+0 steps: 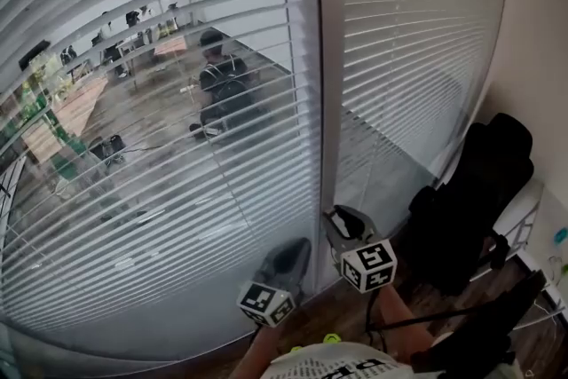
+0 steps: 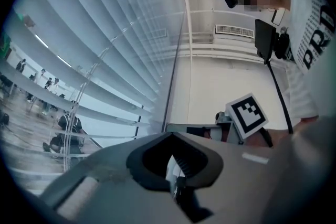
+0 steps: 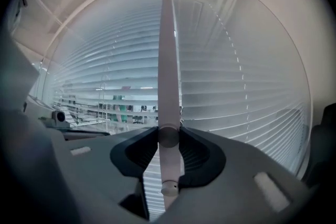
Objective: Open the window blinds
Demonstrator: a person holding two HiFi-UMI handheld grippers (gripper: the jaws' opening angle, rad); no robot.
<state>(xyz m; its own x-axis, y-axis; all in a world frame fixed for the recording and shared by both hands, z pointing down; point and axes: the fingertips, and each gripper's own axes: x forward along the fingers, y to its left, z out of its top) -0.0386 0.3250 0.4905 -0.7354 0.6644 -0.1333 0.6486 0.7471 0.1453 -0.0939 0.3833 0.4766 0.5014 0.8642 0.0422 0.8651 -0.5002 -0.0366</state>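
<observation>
Two slatted blinds cover the windows. The left blind (image 1: 160, 102) has its slats tilted so the room beyond shows through. The right blind (image 1: 408, 40) is nearly flat and shut. My right gripper (image 1: 342, 216) is at the foot of the post between them, shut on the pale tilt wand (image 3: 168, 60). The wand runs straight up between its pads (image 3: 191, 152), and its lower end pokes out below them. My left gripper (image 1: 300, 244) hangs just left of it and lower. In the left gripper view its jaws (image 2: 170, 136) meet at the tips with nothing held.
The window post (image 1: 328, 84) divides the two blinds. A black office chair (image 1: 475, 200) stands close on the right, against the plain wall (image 1: 537, 31). A thin lift cord (image 2: 79, 107) hangs down the left blind. Below lies a wooden floor (image 1: 346, 315).
</observation>
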